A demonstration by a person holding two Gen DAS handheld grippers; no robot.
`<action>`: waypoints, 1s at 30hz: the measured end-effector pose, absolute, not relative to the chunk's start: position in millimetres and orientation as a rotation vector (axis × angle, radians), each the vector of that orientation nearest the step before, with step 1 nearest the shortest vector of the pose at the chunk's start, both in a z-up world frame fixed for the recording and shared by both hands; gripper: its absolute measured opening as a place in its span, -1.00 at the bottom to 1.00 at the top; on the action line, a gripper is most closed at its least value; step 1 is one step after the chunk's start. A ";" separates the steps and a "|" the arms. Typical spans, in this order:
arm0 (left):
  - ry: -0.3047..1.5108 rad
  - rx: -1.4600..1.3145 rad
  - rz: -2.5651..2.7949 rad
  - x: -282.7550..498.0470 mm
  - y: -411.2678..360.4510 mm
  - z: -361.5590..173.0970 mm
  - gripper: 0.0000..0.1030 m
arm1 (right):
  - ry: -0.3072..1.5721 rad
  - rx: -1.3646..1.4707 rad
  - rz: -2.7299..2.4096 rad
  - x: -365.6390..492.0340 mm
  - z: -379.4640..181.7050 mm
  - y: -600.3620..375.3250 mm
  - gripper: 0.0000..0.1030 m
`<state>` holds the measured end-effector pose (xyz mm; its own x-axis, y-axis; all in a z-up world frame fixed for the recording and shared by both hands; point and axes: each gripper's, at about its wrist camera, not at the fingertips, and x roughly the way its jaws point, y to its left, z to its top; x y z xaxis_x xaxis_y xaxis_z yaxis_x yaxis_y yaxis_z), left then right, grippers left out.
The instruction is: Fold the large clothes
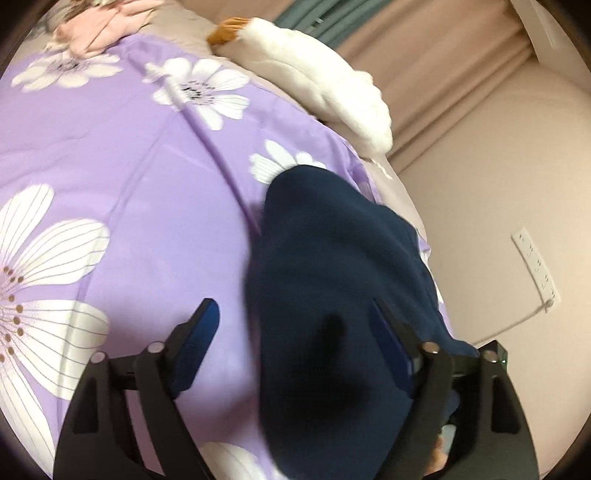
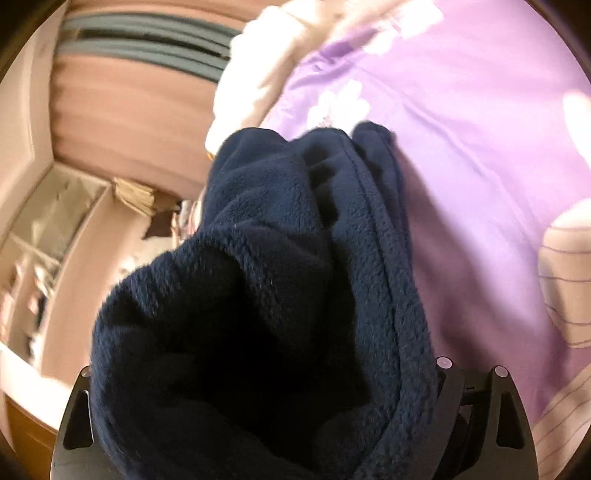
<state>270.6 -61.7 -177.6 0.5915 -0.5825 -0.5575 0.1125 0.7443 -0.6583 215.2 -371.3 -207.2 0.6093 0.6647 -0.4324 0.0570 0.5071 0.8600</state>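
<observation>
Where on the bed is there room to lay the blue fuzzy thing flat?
The bare patch is the purple flowered bedsheet, left of the navy fleece garment and below the pink crumpled clothes. The right edge is crowded: the white plush toy and the garment fill it. The left tongs hover open there.

I see a dark navy fleece garment (image 1: 332, 277), plain and unpatterned. Under it the bedsheet (image 1: 147, 166) is lilac, printed with large white flowers whose petals carry thin dark lines and brown-dotted centres. My left hand-held gripper (image 1: 295, 332) is black with blue finger pads (image 1: 197, 339). A plush toy (image 1: 314, 77) is white with an orange tip. The curtains (image 1: 443, 74) are dusty pink.
</observation>
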 end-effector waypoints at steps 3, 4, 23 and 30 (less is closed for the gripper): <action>0.950 -0.706 -0.581 283.4 -71.4 -194.7 0.67 | 0.870 1.026 0.448 220.1 -218.4 -372.5 0.82; 0.966 -0.723 -0.638 285.3 -81.3 -197.5 0.68 | 0.870 1.029 0.450 221.4 -219.4 -371.9 0.83; 0.986 -0.673 -0.664 309.1 -125.0 -228.8 0.77 | 0.833 0.944 0.431 210.3 -222.8 -368.0 0.81; 0.949 -0.589 -0.603 288.4 -152.0 -196.7 0.70 | 0.811 1.016 0.447 202.1 -222.3 -373.2 0.76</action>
